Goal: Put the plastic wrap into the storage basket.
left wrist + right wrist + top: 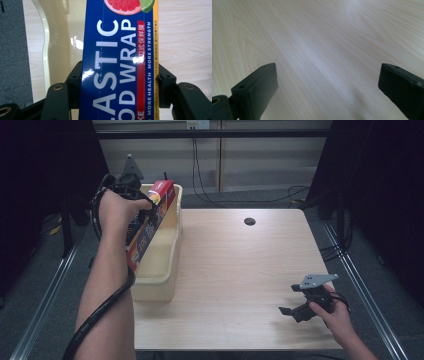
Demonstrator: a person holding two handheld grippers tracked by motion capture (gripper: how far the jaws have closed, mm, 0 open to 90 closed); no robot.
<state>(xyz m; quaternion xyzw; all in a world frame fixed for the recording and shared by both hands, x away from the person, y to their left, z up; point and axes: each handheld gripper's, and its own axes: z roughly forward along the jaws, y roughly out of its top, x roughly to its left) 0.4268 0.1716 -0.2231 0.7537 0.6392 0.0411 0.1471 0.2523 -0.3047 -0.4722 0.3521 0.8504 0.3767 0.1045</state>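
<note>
A long blue plastic wrap box with a red end slants over the cream plastic bin at the table's left. My left gripper is shut on the plastic wrap box, its jaws pressing both long sides, with the bin below. Near the table's front right, my right gripper rests low over bare wood, held by a hand. In the right gripper view the right gripper stands open with nothing between its black jaws.
The light wooden table has a dark round hole toward its back. Cables run along the floor behind the table. Metal rails flank both sides.
</note>
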